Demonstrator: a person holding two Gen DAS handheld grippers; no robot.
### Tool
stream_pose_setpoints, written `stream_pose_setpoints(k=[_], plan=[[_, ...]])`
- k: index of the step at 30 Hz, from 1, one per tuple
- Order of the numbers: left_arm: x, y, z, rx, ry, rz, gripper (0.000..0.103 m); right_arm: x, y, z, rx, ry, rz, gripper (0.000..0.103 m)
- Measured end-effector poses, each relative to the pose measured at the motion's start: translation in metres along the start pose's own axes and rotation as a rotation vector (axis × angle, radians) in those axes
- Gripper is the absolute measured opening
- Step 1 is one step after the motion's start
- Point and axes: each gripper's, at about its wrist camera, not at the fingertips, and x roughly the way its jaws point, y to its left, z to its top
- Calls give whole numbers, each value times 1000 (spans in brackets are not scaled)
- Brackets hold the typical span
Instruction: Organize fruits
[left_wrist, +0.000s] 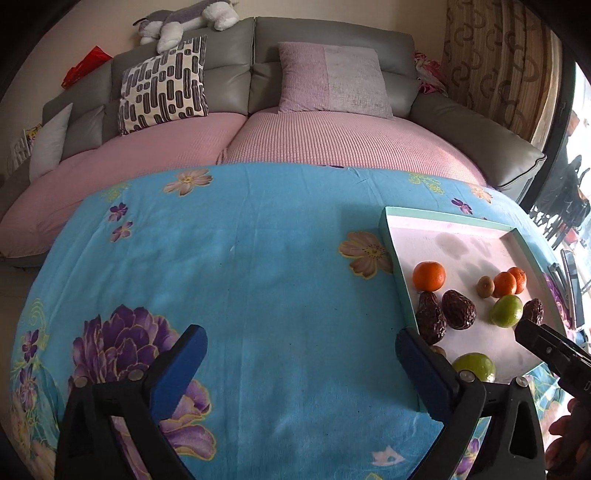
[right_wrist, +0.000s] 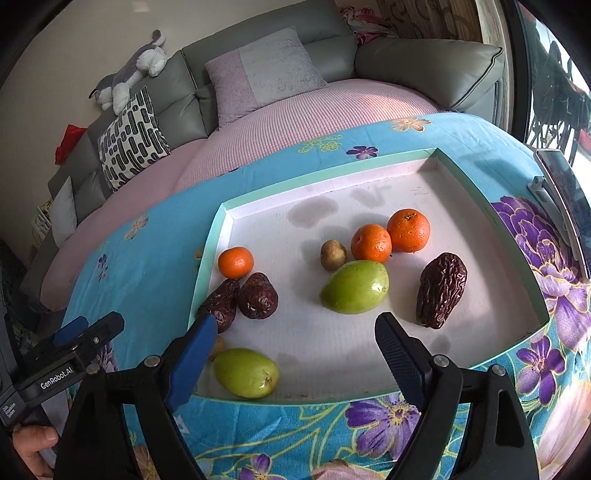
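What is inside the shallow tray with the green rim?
The tray holds three oranges, three wrinkled dark red fruits, two green fruits and one small brown fruit. Another small brown thing is mostly hidden behind the right gripper's finger.

The table cloth (left_wrist: 280, 266) is bright turquoise, printed with purple blooms, small beige flowers and yellow-green outlines. The tray (right_wrist: 476, 195) has a mint-green rim and a white floor with faint grey stains. In it lie three oranges (right_wrist: 408, 230), vivid orange; two limes (right_wrist: 355, 286), yellow-green and glossy; three dates (right_wrist: 441, 290), dark reddish-brown and wrinkled; and a small dull tan-brown fruit (right_wrist: 333, 254). Each claw (right_wrist: 295, 354) is black with blue pads (right_wrist: 192, 354). The sofa (left_wrist: 325, 40) is grey leather with pink seat covers. One pillow (left_wrist: 162, 88) is cream with dark dashes, another (left_wrist: 332, 83) is half lilac, half grey. The plush toy (left_wrist: 188, 18) is grey and white.
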Motion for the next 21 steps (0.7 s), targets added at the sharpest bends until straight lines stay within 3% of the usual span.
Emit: stream_pose_setpoints(k=[9, 13, 18, 21], plan=[[-28, 13, -45, 55, 4, 94, 103, -13, 30, -42, -86, 15, 25, 89], [-33, 10, -48, 68, -12, 214, 103, -13, 36, -44, -116, 13, 8, 89], [-26, 17, -48, 46, 21, 184, 103, -11, 33, -44, -117, 17, -9, 89], [-18, 22, -48, 31, 64, 238, 103, -8, 33, -44, -121, 21, -12, 89]])
